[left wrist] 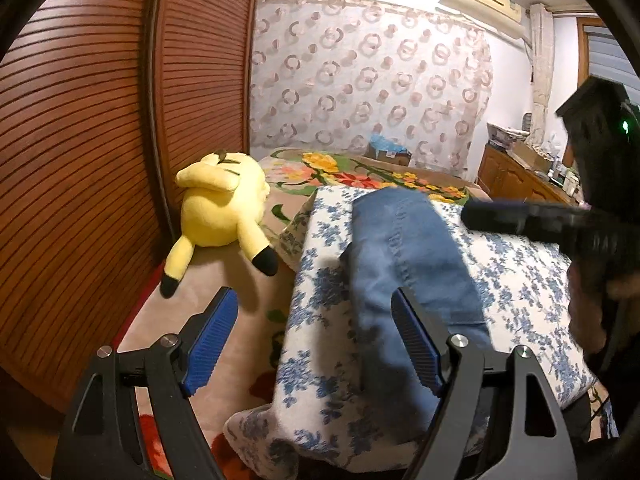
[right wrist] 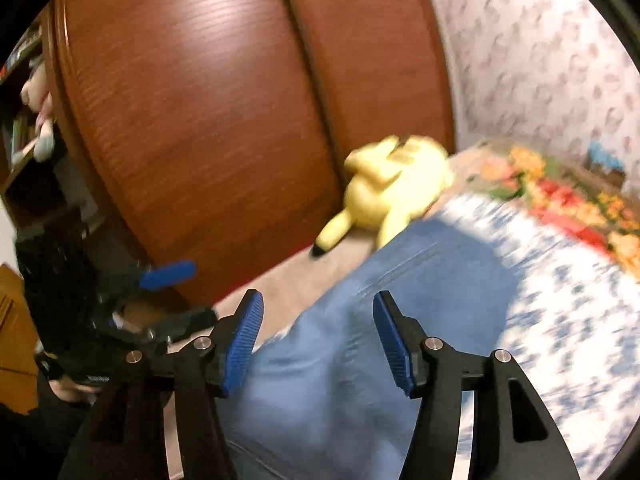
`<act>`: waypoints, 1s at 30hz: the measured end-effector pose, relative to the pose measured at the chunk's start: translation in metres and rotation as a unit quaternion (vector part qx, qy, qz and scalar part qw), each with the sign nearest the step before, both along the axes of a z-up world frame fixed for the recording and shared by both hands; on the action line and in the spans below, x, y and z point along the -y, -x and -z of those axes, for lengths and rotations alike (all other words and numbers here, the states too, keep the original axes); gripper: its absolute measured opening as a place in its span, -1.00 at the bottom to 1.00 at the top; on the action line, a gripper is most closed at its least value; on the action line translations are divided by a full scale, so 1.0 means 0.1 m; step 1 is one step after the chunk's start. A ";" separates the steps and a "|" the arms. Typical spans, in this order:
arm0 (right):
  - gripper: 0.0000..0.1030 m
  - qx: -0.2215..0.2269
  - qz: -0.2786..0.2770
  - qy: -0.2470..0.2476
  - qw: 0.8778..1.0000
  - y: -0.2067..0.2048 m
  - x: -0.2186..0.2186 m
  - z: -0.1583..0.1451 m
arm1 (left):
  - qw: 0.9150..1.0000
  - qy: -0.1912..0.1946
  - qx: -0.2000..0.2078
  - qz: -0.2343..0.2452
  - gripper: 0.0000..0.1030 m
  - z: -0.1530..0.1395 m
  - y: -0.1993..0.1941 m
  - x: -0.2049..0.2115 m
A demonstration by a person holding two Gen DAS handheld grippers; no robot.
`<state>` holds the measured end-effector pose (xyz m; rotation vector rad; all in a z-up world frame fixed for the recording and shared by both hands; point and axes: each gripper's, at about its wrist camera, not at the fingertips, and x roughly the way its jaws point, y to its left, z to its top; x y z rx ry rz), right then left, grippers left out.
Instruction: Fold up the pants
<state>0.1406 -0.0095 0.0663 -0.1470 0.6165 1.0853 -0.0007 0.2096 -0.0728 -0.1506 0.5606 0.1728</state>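
Blue denim pants [left wrist: 408, 280] lie lengthwise on a white cloth with blue flowers [left wrist: 520, 280] spread over the bed. My left gripper [left wrist: 316, 344] is open above the cloth's left edge, its right finger over the pants, holding nothing. My right gripper [right wrist: 318, 340] is open and empty just above the pants [right wrist: 380, 320]; that view is blurred. The right gripper's dark body shows at the right of the left wrist view [left wrist: 560, 220]. The left gripper shows at the left of the right wrist view [right wrist: 152, 300], open.
A yellow plush toy [left wrist: 224, 208] lies on the bed against the brown slatted wardrobe doors [left wrist: 100, 140]. A flowered blanket [left wrist: 360, 176] covers the far bed. A wooden cabinet [left wrist: 516, 180] stands at the right wall.
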 end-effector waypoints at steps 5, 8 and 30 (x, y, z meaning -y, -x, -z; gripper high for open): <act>0.23 0.004 0.056 0.026 0.998 -0.35 0.28 0.18 | 0.999 -0.012 -0.007 0.034 0.55 0.00 -0.17 0.22; 0.23 -0.010 0.073 0.052 0.996 -0.57 0.21 0.43 | 0.998 -0.014 -0.029 0.049 0.55 0.14 -0.27 0.31; -0.03 -0.181 -0.034 0.020 0.983 -1.98 -0.52 1.50 | 0.993 0.033 -0.102 0.041 0.55 0.73 -0.44 0.17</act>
